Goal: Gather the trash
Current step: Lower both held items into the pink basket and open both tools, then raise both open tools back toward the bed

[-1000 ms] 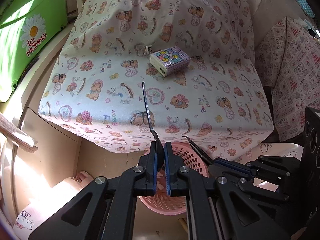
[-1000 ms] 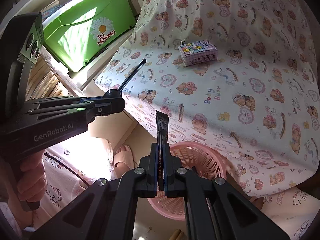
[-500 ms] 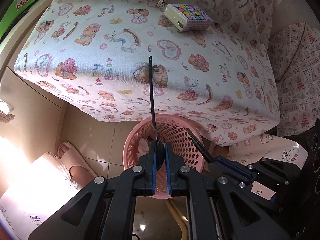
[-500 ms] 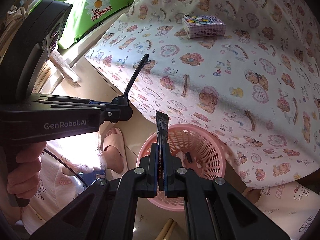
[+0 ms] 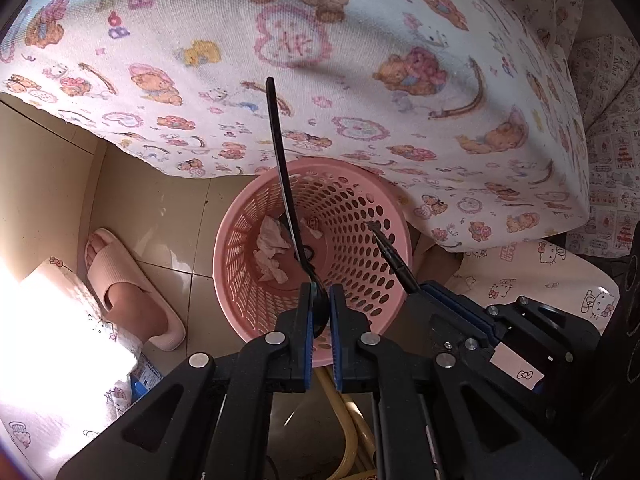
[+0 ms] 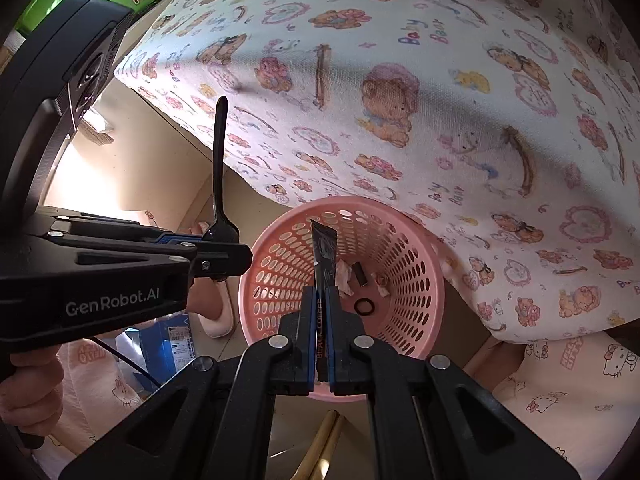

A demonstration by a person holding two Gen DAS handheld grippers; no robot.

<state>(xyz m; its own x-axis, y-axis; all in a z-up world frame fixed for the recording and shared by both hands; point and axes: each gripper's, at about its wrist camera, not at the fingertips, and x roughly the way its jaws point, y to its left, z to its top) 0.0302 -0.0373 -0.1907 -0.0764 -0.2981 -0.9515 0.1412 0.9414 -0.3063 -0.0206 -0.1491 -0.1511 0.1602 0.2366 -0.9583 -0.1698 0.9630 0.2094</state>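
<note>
You're at the drop: left gripper [image 5: 320, 308] jaws clamp the black plastic spoon [image 5: 282, 172], right gripper [image 6: 320, 312] jaws pinch the black coffee sachet [image 6: 325, 256], both above the pink basket [image 6: 416, 240]; part them next.

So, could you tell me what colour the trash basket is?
Pink basket, clearest in the right wrist view.

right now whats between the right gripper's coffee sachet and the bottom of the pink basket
Only open air inside the pink basket. In the right wrist view the black coffee sachet hangs above crumpled tissues on the bottom.
</note>
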